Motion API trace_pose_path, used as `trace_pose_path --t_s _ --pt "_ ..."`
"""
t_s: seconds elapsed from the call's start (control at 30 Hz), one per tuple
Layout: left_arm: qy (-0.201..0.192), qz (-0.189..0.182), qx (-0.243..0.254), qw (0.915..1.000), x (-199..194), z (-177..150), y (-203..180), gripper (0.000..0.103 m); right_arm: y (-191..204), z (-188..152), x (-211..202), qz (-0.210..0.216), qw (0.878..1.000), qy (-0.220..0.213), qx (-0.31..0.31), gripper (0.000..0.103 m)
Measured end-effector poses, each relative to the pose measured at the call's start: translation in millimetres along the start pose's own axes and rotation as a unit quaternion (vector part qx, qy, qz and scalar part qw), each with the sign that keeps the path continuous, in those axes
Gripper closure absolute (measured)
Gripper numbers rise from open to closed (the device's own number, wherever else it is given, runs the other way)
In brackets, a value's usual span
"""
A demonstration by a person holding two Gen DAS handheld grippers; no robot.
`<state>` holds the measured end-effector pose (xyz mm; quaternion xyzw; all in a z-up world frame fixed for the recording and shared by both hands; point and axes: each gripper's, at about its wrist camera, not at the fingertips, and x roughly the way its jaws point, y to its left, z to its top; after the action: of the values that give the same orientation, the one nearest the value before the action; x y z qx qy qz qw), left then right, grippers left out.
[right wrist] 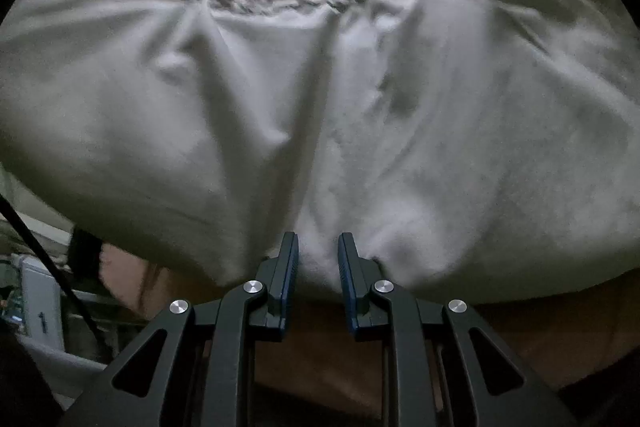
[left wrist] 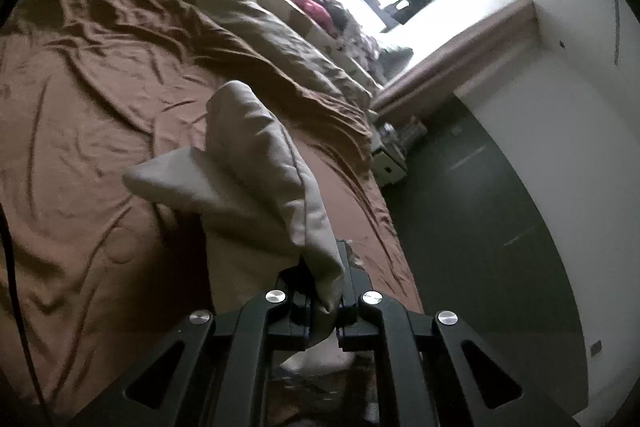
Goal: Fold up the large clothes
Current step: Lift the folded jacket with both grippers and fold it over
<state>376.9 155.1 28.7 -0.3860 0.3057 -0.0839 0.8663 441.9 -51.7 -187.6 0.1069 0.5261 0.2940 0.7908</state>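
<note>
Left wrist view: the left tongs (left wrist: 320, 291) are clamped tight on a fold of the pale garment (left wrist: 256, 163), which rises above the brown bed sheet (left wrist: 80, 107). On the right wrist view, the right tongs (right wrist: 318, 255) stand narrowly apart, pinching the garment's edge over the same sheet.

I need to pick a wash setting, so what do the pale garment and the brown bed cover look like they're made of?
The pale garment looks like soft matte woven cloth, maybe cotton: it creases softly, gathers at one edge, and drapes limply from the left gripper and the right gripper. The brown bed cover has a slight sheen on fine wrinkles, suggesting a smooth satin-like or synthetic weave, though I can't be sure.
</note>
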Motion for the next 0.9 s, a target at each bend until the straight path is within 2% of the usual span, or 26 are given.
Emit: trace_pose_path --t_s 0.13,0.27,0.47,0.6,0.8,0.87,0.9 --pt "0.014 -0.004 0.020 0.9997 22 1 -26 0.096 -12 2 5 0.022 1.000 0.005 0.022 0.086" --pt "0.030 -0.017 0.033 0.9989 46 2 -51 0.096 -22 2 -13 0.036 0.999 -0.008 0.029 0.086" --pt "0.060 -0.029 0.070 0.9953 94 -2 -97 0.096 -74 -1 -73 0.073 0.991 -0.074 0.085 0.085" --pt "0.096 -0.033 0.090 0.9908 144 -14 -123 0.096 -110 -18 -113 0.074 0.984 -0.117 0.115 0.085" --pt "0.173 -0.052 0.116 0.9767 237 -67 -159 0.096 -171 -55 -157 0.057 0.971 -0.163 0.167 0.085" --pt "0.208 -0.056 0.129 0.9680 267 -92 -168 0.096 -188 -68 -164 0.049 0.967 -0.171 0.181 0.085" --pt "0.238 -0.052 0.139 0.9599 288 -110 -171 0.096 -193 -73 -166 0.048 0.966 -0.171 0.187 0.085"
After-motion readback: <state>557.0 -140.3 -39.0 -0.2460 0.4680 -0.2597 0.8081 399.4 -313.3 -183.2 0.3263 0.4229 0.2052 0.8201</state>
